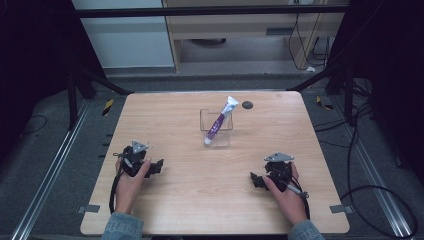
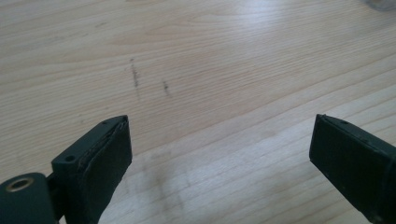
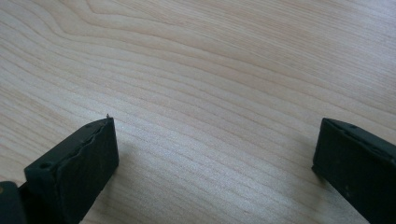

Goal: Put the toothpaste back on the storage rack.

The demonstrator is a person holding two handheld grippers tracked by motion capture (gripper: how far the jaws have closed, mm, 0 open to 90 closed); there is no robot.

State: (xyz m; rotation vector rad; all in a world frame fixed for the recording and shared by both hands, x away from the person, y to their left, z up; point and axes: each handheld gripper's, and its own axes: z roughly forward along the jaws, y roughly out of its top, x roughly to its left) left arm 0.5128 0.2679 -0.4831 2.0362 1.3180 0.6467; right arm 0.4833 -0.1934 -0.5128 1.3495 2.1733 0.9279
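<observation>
A white and purple toothpaste tube (image 1: 220, 121) leans tilted in a clear square holder (image 1: 216, 128) at the middle of the wooden table (image 1: 190, 200). My left gripper (image 1: 159, 166) rests low at the table's front left, held by a hand, well short of the holder. Its jaws stand wide apart over bare wood in the left gripper view (image 2: 219, 149). My right gripper (image 1: 254, 180) sits at the front right, also hand-held. In the right gripper view (image 3: 217, 149) its jaws are spread with nothing between them.
A small dark round disc (image 1: 247, 104) lies near the table's far edge, right of the holder. Faint dark scuff marks (image 2: 135, 77) show on the wood ahead of the left gripper. Metal rails, cables and black stands surround the table.
</observation>
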